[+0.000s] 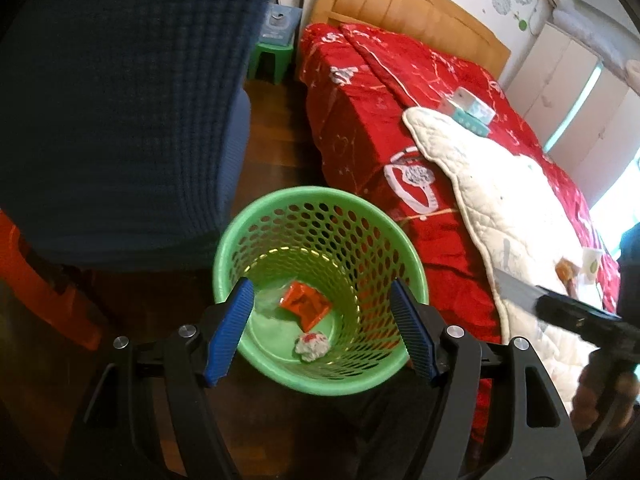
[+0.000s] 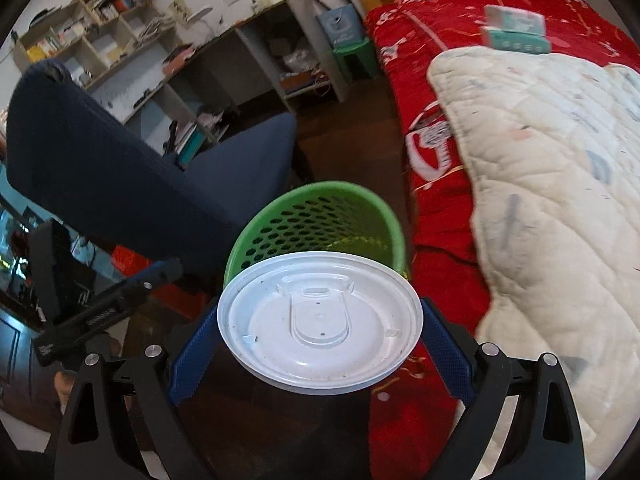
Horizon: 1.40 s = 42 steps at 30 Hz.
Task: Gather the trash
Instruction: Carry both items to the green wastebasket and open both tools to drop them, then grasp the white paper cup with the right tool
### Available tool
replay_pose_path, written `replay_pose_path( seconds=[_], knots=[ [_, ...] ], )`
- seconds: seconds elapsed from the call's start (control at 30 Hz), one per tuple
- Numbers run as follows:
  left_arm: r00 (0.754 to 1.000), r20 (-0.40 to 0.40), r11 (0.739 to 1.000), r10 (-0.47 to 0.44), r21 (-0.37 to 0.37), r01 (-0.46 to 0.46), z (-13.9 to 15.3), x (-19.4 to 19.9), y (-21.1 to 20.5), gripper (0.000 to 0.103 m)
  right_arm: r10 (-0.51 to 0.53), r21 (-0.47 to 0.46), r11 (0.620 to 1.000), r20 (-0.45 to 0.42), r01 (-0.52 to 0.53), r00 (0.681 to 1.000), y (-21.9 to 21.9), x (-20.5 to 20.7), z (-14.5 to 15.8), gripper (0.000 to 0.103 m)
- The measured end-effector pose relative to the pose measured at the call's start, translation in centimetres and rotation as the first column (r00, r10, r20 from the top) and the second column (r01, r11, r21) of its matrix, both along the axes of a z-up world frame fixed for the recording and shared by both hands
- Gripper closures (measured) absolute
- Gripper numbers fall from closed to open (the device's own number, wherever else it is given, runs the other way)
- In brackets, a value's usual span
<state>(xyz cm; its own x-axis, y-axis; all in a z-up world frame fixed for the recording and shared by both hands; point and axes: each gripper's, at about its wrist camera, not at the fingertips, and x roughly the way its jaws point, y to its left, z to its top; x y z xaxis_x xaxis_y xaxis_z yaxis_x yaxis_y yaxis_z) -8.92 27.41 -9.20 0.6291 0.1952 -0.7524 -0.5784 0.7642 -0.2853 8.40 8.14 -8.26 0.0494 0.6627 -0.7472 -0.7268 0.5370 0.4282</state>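
A green perforated waste basket (image 1: pixel 276 208) stands on the floor beside the bed; it also shows in the right wrist view (image 2: pixel 320 210). Inside it lie a red wrapper (image 1: pixel 306 304), a crumpled white paper ball (image 1: pixel 312 347) and a clear plastic scrap (image 1: pixel 267 300). My left gripper (image 1: pixel 322 330) is open and empty, right above the basket's mouth. My right gripper (image 2: pixel 320 344) is shut on a white plastic cup lid (image 2: pixel 320 322), held flat just above the basket's near rim. The right gripper's body shows in the left wrist view (image 1: pixel 580 316) at the right edge.
A bed with a red quilt (image 1: pixel 400 120) and a cream blanket (image 2: pixel 552 184) lies to the right, with tissue boxes (image 1: pixel 470 110) and small items (image 1: pixel 576 268) on it. A dark blue chair (image 2: pixel 120 176) stands left of the basket. A green stool (image 1: pixel 270 56) stands behind, and shelves (image 2: pixel 132 40) line the back wall.
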Motion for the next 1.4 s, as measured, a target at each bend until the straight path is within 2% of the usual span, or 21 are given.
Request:
replay_pose_path(
  seconds=[0.33, 0.73, 1.03, 1.4],
  knots=[
    [1.0, 0.018, 1.0, 0.025, -0.007, -0.025, 0.2, -1.6, 0.7, 0.033, 0.075, -0.073, 0.994, -0.009, -0.076, 0.997, 5.7, -1.0, -2.3, 0.012],
    [1.0, 0.019, 1.0, 0.018, -0.025, -0.018, 0.0, -1.2, 0.6, 0.033, 0.079, -0.054, 0.995, -0.029, -0.08, 0.996, 7.9, -0.7, -3.3, 0.009],
    [0.999, 0.035, 1.0, -0.03, -0.004, 0.031, 1.2, 0.4, -1.0, 0.033, 0.045, -0.059, 0.997, 0.041, -0.043, 0.998, 3.6, -1.0, -1.6, 0.009],
    [0.987, 0.038, 0.988, -0.153, 0.011, 0.153, 2.0, 4.5, -5.4, 0.033, -0.15, -0.04, 0.987, 0.068, 0.153, 0.986, -6.2, 1.0, 0.1, 0.009]
  ],
)
